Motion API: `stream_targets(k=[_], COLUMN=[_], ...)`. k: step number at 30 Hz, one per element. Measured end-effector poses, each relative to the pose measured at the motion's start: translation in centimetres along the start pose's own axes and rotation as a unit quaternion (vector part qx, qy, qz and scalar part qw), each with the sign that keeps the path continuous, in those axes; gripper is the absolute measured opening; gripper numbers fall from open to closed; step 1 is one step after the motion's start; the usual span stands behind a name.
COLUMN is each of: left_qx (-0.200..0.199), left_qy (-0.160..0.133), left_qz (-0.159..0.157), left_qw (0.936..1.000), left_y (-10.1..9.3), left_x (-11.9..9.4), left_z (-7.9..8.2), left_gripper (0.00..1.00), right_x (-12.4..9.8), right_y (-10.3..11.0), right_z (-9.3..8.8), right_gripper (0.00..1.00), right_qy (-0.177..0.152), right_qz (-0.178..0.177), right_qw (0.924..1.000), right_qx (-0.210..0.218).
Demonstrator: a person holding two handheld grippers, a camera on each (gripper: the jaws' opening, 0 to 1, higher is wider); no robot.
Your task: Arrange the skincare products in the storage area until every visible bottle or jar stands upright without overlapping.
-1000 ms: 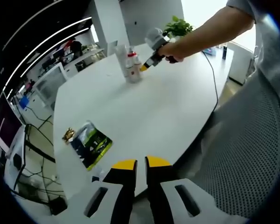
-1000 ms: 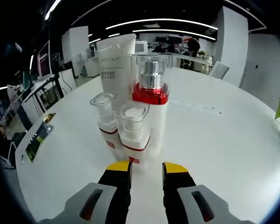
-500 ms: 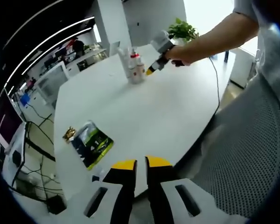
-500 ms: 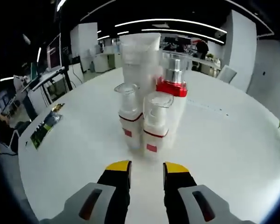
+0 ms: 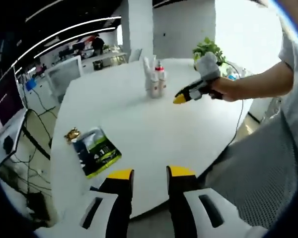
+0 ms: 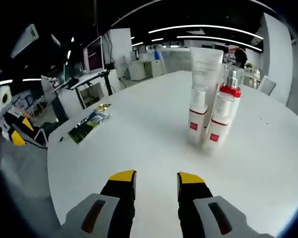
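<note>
Pulling back from the skincare cluster, the right gripper [image 6: 155,178] is now hovering well apart from the bottles it was nearly touching a second ago, its jaws parted and holding nothing. In the right gripper view the products are standing upright together toward the far side of the white tabletop [image 6: 139,144]: a tall white tube [image 6: 205,62] at the back, a pump bottle with a red collar [image 6: 227,101] just beside it, and two small white bottles with red labels, one [image 6: 195,119] to the left and one [image 6: 213,133] in front of the pump bottle. They are packed closely enough that I cannot tell whether they are touching.

In the left gripper view the left gripper [image 5: 145,175] is hanging past the near edge of the tabletop [image 5: 154,129], jaws apart and empty. A person's hand [image 5: 223,88] is holding the right gripper [image 5: 181,99] above the tabletop, short of the bottle cluster [image 5: 154,79]. A green printed packet [image 5: 96,151] is lying near the tabletop's left edge with a small gold object [image 5: 72,134] just beside it.
</note>
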State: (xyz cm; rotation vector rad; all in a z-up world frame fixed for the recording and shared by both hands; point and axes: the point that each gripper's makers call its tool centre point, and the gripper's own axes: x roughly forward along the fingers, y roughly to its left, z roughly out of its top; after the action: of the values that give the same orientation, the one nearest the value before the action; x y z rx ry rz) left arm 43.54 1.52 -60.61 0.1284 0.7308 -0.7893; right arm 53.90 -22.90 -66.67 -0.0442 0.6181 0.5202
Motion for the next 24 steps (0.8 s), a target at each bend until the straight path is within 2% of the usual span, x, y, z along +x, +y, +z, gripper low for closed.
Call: stream_targets(k=[3,4,6,8,9,10,11,13,14,15,17,18,21,22,24], left_qx=[-0.017,-0.038,-0.065,-0.106,-0.166,-0.218,-0.289,-0.318,-0.329,-0.327,-0.322,-0.323,-0.35,-0.341,-0.325], left_qy=[-0.003,-0.003,-0.002,-0.017,-0.031,-0.057,-0.08,-0.124,-0.124,-0.123,-0.115,-0.107,-0.089,-0.083,-0.061], left_qz=[-0.01,-0.012,-0.006,-0.002,-0.022,-0.041,-0.061,-0.082,-0.083,-0.079,-0.079,-0.077,-0.061,-0.06,-0.03], left_qw=[0.9998,0.9992,0.9978,0.9943,0.9853,0.9735,0.9519,0.9363,0.9323,0.9338,0.9365,0.937,0.9305,0.9347,0.9433], left_y=[0.7,0.9,1.6,2.4,2.3,2.2,2.1,2.2,2.3,2.3,2.3,2.4,2.9,3.0,4.0], left_x=[0.7,1.0,1.3,1.7,1.9,2.1,2.3,2.6,2.6,2.8,3.2,3.5,4.5,4.8,5.4], left_z=[0.2,0.3,0.5,1.0,1.6,2.4,3.3,4.8,4.8,4.8,4.8,4.6,4.5,4.6,4.1], left_gripper=[0.31,0.3,0.3,0.33,0.36,0.4,0.46,0.62,0.66,0.64,0.54,0.54,0.62,0.59,0.55], right_x=[-1.2,-1.6,-2.2,-3.2,-3.7,-4.1,-4.6,-5.7,-6.1,-6.6,-7.7,-8.2,-9.2,-9.4,-9.9], right_y=[0.2,0.2,0.1,-0.4,-0.8,-1.1,-1.4,-2.0,-2.2,-2.4,-2.9,-3.3,-4.7,-5.2,-5.8], right_z=[-0.8,-1.0,-1.5,-1.7,-1.9,-2.2,-2.7,-3.5,-3.6,-3.7,-4.0,-4.1,-5.0,-5.6,-6.4], right_gripper=[0.28,0.3,0.38,0.47,0.54,0.58,0.61,0.62,0.63,0.64,0.67,0.67,0.67,0.67,0.65], right_qy=[-0.013,-0.015,-0.017,-0.034,-0.041,-0.041,-0.039,-0.029,-0.028,-0.026,-0.023,-0.024,-0.03,-0.025,-0.016], right_qz=[0.008,0.008,0.004,-0.008,-0.017,-0.022,-0.025,-0.03,-0.033,-0.034,-0.038,-0.041,-0.055,-0.063,-0.079], right_qw=[0.9999,0.9998,0.9997,0.9986,0.998,0.9978,0.9978,0.9975,0.9974,0.9977,0.9982,0.9984,0.9968,0.9962,0.9954], right_qx=[0.007,0.011,0.019,0.039,0.045,0.047,0.047,0.057,0.057,0.053,0.039,0.032,0.05,0.054,0.052])
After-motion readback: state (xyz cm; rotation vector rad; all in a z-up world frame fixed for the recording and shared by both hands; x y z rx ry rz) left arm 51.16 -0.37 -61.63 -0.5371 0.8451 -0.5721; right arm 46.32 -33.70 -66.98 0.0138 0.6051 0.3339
